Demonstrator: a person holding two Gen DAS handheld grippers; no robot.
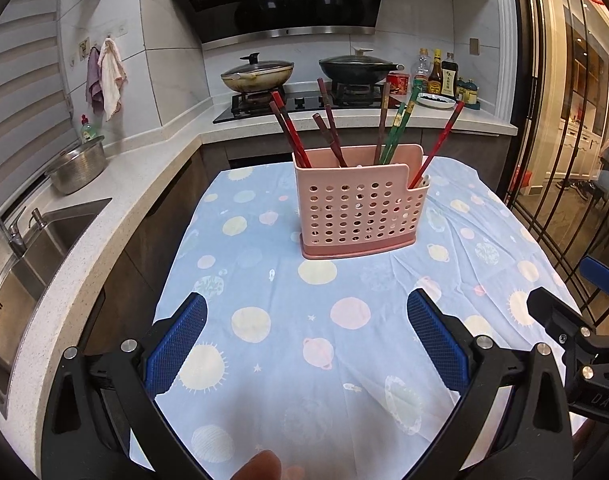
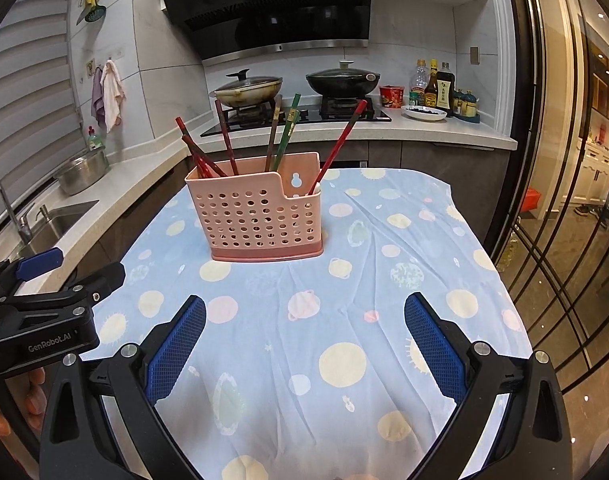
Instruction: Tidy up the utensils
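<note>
A pink perforated utensil holder stands on the table's blue planet-print cloth; it also shows in the right wrist view. Several chopsticks, red, brown and green, stand in it. My left gripper is open and empty, hovering over the cloth well in front of the holder. My right gripper is open and empty, at a similar distance. Each gripper shows at the edge of the other's view: the right one, the left one.
A counter with a sink and a steel bowl runs along the left. A stove with two lidded pans and sauce bottles lies behind the table. A glass door with black bars is on the right.
</note>
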